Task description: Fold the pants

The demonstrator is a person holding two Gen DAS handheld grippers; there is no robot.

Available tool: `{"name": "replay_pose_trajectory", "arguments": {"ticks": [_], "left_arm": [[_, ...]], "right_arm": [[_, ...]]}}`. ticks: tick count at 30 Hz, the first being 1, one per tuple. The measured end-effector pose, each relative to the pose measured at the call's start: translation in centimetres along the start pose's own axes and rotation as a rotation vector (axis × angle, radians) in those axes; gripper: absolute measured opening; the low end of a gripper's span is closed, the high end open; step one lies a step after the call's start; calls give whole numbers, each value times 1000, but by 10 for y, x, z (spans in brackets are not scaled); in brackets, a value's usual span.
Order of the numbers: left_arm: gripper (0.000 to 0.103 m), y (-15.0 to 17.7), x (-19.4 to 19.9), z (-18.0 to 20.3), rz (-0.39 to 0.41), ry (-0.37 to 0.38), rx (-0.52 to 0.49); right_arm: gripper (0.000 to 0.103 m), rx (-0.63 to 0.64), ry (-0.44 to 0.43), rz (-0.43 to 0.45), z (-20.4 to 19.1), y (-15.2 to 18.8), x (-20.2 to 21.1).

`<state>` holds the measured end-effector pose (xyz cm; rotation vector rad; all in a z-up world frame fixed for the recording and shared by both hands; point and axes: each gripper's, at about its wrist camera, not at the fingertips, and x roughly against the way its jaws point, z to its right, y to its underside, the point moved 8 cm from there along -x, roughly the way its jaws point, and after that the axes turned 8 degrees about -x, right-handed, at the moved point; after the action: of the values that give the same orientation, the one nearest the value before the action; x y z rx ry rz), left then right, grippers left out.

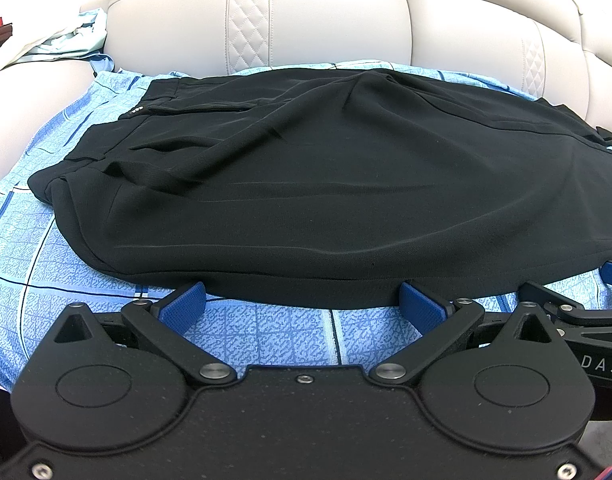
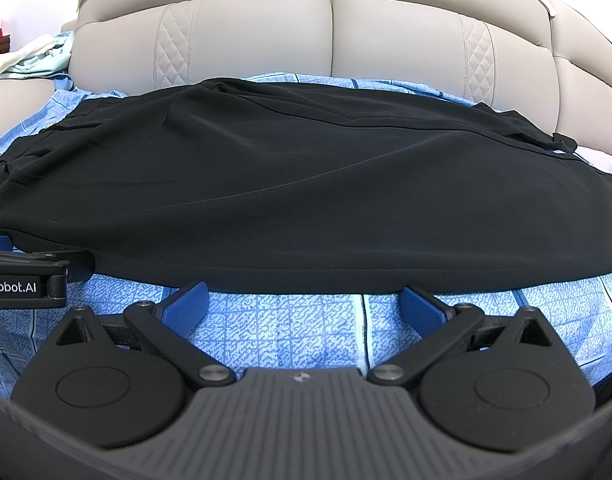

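Black pants [image 1: 326, 184] lie folded in layers on a blue patterned sheet [image 1: 66, 264], waistband at the left. They also fill the right wrist view [image 2: 286, 184]. My left gripper [image 1: 302, 300] is open, its blue pads [image 1: 184, 306] at the near edge of the pants with nothing between them. My right gripper [image 2: 304, 300] is open too, its pads [image 2: 422, 304] at the same near edge, further right. The right gripper shows at the right edge of the left wrist view [image 1: 578, 312]; the left gripper shows at the left edge of the right wrist view [image 2: 26, 272].
A beige padded headboard [image 2: 330, 40] stands behind the sheet. Pale green and white cloth [image 1: 66, 36] is bunched at the far left. The sheet [image 2: 290, 328] lies bare between the grippers and the pants' near edge.
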<state>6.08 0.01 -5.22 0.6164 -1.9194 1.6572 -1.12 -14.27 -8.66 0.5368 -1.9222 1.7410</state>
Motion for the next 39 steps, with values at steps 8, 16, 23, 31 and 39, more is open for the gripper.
{"name": "replay_pose_trajectory", "arguments": {"ticks": [8,16,23,31,39], "left_arm": [[103,0,0,0,0,0,0],[103,-2,-2,1,-10,4,0],[97,-10,8,-21,-43,20,14],[91,-41,29,-131,69,-128,174],[77,-37,2,-216,50,-215,373]], "right_arm": [[103,0,0,0,0,0,0],[103,-6,0,-1,2,-1,6],[103,60,10,-18,-5,-5,10],[102,313,-151,128,-76,-21,35],[93,516,-330,132,-177,-17,26]]}}
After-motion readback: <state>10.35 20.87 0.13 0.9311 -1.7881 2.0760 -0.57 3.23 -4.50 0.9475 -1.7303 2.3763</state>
